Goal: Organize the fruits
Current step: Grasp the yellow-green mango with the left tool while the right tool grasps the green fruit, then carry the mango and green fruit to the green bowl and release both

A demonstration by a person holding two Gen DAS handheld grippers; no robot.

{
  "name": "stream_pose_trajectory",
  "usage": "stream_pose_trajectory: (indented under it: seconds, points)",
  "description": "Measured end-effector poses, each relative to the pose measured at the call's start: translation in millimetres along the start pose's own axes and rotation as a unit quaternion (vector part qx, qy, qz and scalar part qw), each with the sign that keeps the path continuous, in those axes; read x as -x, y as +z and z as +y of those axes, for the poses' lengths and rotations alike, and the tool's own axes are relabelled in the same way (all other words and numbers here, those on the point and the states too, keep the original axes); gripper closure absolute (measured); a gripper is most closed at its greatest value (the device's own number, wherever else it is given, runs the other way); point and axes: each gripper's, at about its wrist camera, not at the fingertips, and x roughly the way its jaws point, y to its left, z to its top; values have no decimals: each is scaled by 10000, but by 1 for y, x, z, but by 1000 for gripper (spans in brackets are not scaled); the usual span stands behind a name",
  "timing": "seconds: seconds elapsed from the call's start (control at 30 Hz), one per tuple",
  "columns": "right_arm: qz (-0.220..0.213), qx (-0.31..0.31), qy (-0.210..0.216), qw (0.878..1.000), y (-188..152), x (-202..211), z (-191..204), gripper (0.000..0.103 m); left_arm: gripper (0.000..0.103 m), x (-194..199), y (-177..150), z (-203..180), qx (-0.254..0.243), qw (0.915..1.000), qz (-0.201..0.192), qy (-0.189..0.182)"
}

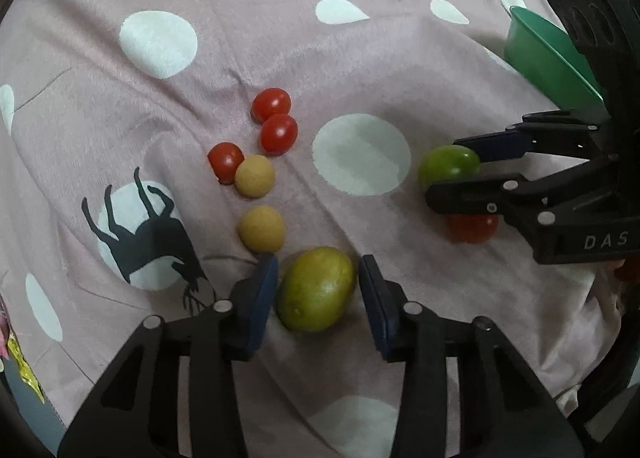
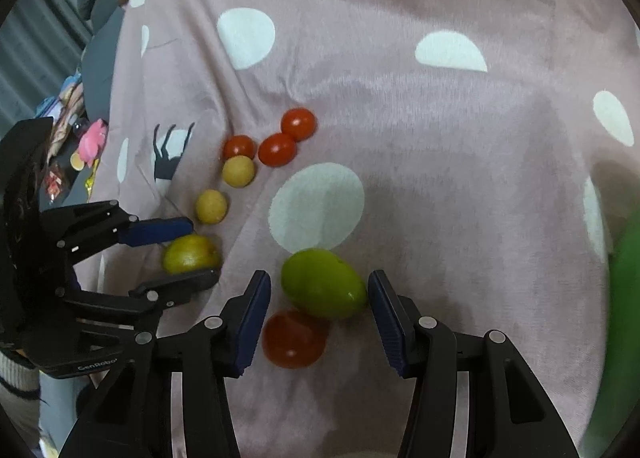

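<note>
- 2 hand-held grippers work side by side. The left hand-held gripper [image 1: 318,290] straddles a yellow-green fruit [image 1: 317,289]; its left pad looks to be touching the skin, while a gap shows at the right pad, so no grip is made yet.
- Likewise, the right hand-held gripper [image 2: 319,312] stands partly open around a green fruit [image 2: 323,284], with space on both sides; nothing is held.
- Just beside that green fruit, nearer the camera, lies 1 red tomato [image 2: 294,339], touching it or nearly so.
- Further out, 2 tan round fruits [image 1: 255,176] and 3 red tomatoes [image 1: 279,133] lie in a loose cluster on the pink spotted blanket [image 1: 240,37].
- A green bowl [image 1: 544,53] stands at the blanket's far right edge, well apart from the cluster.
- Step in hand, as I judge it: each gripper is settling onto its own fruit.
- Next, both need to close gently until the pads bear evenly, then lift, probably toward the bowl; the right one risks nudging the neighbouring tomato.
</note>
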Motion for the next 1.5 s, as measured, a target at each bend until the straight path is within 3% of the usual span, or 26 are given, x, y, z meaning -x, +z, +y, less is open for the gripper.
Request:
stream_pose_trajectory:
  seconds: [0.1, 0.27, 0.4, 0.5, 0.63, 0.8, 0.97, 1.5]
  points:
    - [4, -88, 34, 10000, 0, -1, -3, 58, 66, 1, 0, 3, 20, 10000, -8, -36]
    - [-19, -24, -89, 10000, -4, 4, -3, 58, 66, -1, -3, -12, -452, 9987, 145, 196]
    - [-33, -87, -40, 9999, -4, 4, -7, 59, 65, -7, -1, -15, -490, 9985, 173, 168]
    - [-83, -164, -16, 9998, -4, 2, -7, 59, 69, -12, 6, -2, -9, 9998, 144, -106]
    - [-196, -181, 60, 9996, -8, 9, -7, 59, 69, -12, 2, -4, 16, 10000, 21, -2]
    - [-391, -215, 78, 9990, -11, 24, -8, 59, 70, 4, -15, 0, 605, 9975, -275, -250]
    - [-470, -293, 129, 9984, -20, 35, -4, 59, 69, 34, -27, 2, 1141, 9910, -561, -412]
    - [-1164, 61, -276, 9928, -67, 102, 34, 59, 69, 91, -64, -28, 1894, 9730, -1057, -789]
